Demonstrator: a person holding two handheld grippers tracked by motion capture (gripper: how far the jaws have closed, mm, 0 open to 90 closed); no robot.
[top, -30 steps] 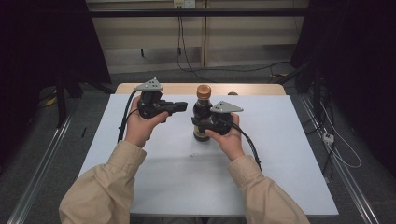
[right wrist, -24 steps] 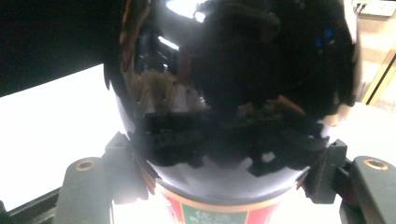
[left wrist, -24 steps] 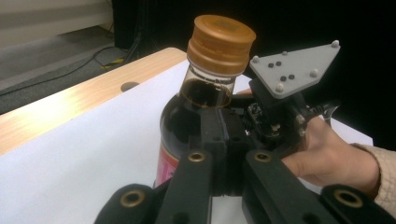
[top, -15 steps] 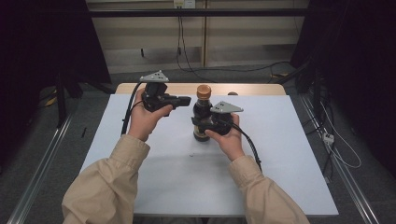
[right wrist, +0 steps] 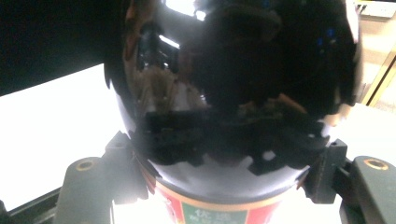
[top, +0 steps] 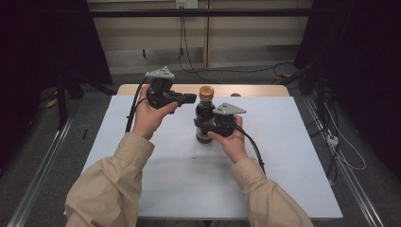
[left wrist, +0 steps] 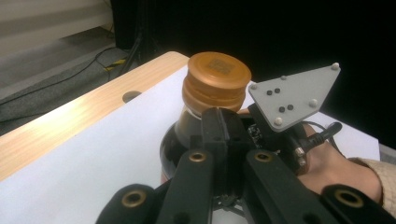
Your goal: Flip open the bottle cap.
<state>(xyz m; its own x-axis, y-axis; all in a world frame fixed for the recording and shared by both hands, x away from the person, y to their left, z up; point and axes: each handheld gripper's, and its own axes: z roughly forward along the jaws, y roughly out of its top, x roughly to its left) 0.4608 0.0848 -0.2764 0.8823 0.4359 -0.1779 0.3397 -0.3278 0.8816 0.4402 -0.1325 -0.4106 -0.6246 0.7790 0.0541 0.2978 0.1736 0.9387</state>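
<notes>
Dark bottle [top: 204, 122] with orange cap [top: 206, 92] stands upright mid-table on the white sheet [top: 283, 156], dark liquid up to the neck, right gripper [top: 208, 126] clamped around its lower body with both jaws pressed to the glass just above the red-green label [right wrist: 205, 212]. Versus a second ago, the left gripper [top: 189, 98] has lifted and moved toward the far edge, jaws shut on nothing, tips pointing at the cap just short of it, bottle and right hand [top: 230, 141] unchanged. Wooden tabletop [top: 257, 90] shows along the far edge; cables [top: 331, 142] trail over grey floor, dark curtains either side.
</notes>
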